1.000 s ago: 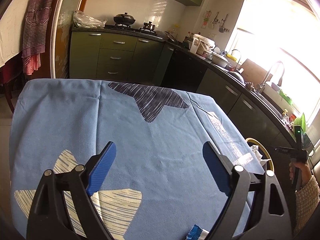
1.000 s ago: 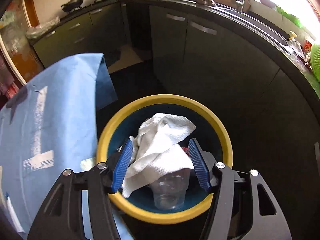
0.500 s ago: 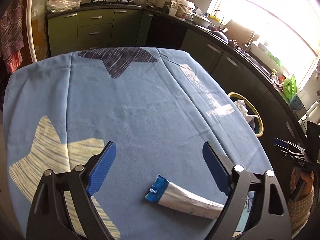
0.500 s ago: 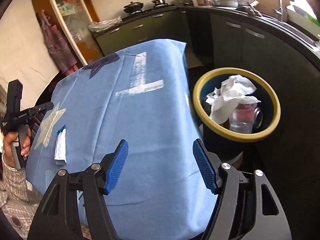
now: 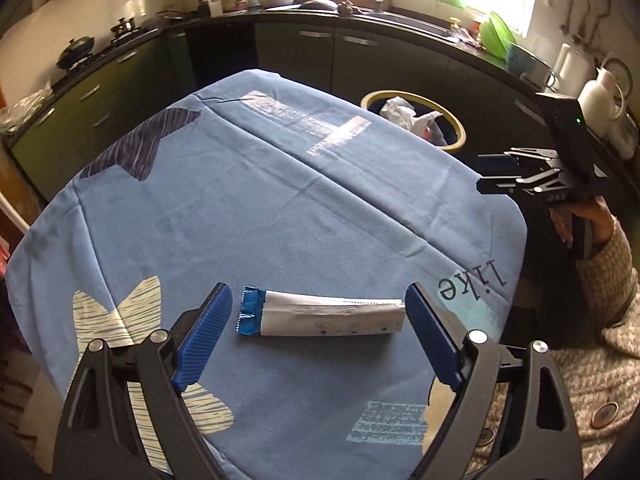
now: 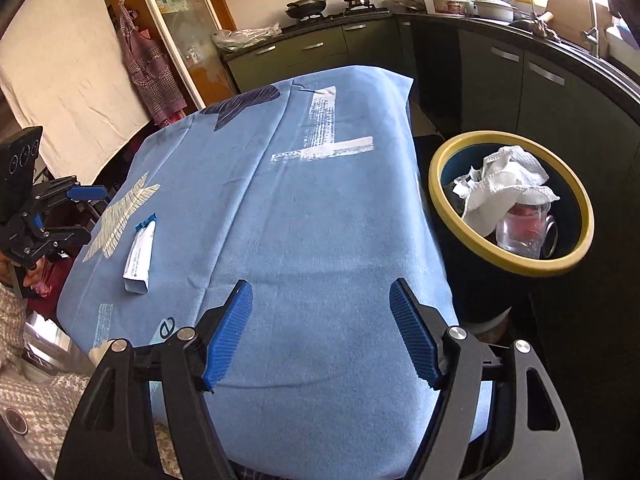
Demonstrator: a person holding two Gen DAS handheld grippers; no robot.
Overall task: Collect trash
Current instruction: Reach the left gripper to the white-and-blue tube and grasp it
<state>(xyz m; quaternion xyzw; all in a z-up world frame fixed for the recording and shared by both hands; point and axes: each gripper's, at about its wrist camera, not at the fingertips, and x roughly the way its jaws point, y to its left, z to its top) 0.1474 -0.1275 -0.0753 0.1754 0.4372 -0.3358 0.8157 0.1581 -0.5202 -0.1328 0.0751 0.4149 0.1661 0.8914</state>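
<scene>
While both grippers [image 5: 318, 336] [image 6: 322, 332] gape empty, right widening, blue tablecloth [image 5: 280, 208] fronts kitchen counter [image 5: 360, 20].

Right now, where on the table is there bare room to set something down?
Most of the blue cloth is bare: the whole stretch between the wrapper and the edge beside the bin, and the far half up to the dark star print. Only the wrapper's corner is taken, with the left claw around it.

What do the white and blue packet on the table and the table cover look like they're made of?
Packet: probably thin plastic film or foil laminate, smooth, slightly glossy, with a crimped blue end. Table cover: soft matte fabric, going by its creases and draped edges.
</scene>
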